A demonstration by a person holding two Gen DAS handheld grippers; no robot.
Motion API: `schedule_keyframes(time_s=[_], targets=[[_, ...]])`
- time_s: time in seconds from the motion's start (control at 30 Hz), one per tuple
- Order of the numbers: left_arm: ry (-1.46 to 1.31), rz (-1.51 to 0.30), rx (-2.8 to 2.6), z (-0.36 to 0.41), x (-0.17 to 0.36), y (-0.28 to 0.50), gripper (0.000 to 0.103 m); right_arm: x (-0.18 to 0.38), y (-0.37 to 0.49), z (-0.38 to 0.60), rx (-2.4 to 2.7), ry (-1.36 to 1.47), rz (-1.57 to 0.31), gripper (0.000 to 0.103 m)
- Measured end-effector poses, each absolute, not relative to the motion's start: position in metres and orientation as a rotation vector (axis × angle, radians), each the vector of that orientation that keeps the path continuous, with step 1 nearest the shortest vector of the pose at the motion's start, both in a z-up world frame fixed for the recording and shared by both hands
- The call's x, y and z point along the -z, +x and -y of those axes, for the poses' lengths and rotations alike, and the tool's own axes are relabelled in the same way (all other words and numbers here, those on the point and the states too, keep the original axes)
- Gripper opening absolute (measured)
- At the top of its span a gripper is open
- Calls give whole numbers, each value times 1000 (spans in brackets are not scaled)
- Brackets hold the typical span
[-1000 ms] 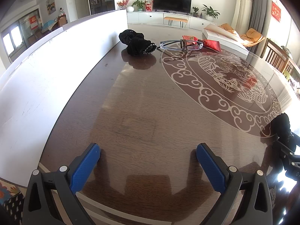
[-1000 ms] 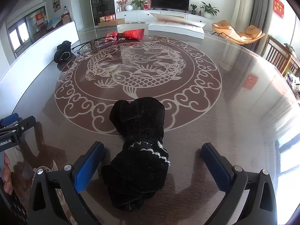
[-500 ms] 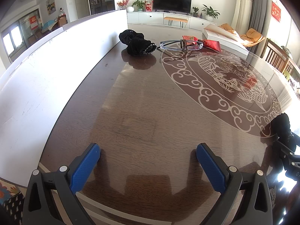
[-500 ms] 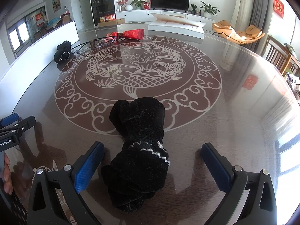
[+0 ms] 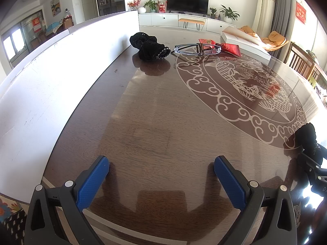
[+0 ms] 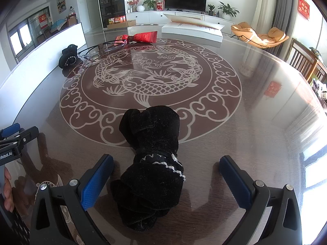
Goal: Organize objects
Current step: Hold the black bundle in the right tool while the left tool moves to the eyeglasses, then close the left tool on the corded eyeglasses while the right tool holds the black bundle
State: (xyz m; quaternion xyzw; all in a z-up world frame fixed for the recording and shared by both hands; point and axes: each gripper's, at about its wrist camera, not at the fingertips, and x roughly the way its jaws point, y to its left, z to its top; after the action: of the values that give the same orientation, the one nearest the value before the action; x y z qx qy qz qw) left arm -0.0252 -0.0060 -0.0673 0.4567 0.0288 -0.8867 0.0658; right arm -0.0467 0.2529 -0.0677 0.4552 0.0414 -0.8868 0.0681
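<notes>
Straddling a black velvet pouch (image 6: 151,159), wide-open right hand-held gripper (image 6: 166,175); left hand-held gripper (image 5: 161,175) wide, empty, lettered "nRobot.AI".

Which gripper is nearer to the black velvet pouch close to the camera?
Right. The right gripper straddles the near black velvet pouch, fingers open. The left gripper sits apart, to its left.

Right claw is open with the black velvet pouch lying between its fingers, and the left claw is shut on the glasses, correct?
Not quite. The left claw is open over bare table, as the left wrist view shows; the glasses lie far ahead. The right claw is open, the black velvet pouch between its fingers.
</notes>
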Motion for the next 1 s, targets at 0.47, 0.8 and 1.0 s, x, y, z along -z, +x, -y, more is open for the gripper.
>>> schedule_keyframes(time_s=[0.47, 0.8, 1.0], targets=[[1388, -90, 2668, 6, 67, -25, 103, 68, -47, -253, 2671, 1371, -124, 103], [1404, 127, 2898, -16, 15, -118, 95, 68, -47, -253, 2671, 1372, -124, 103], [1371, 344, 2962, -45, 4, -224, 95, 68, -47, -253, 2671, 1372, -124, 103]])
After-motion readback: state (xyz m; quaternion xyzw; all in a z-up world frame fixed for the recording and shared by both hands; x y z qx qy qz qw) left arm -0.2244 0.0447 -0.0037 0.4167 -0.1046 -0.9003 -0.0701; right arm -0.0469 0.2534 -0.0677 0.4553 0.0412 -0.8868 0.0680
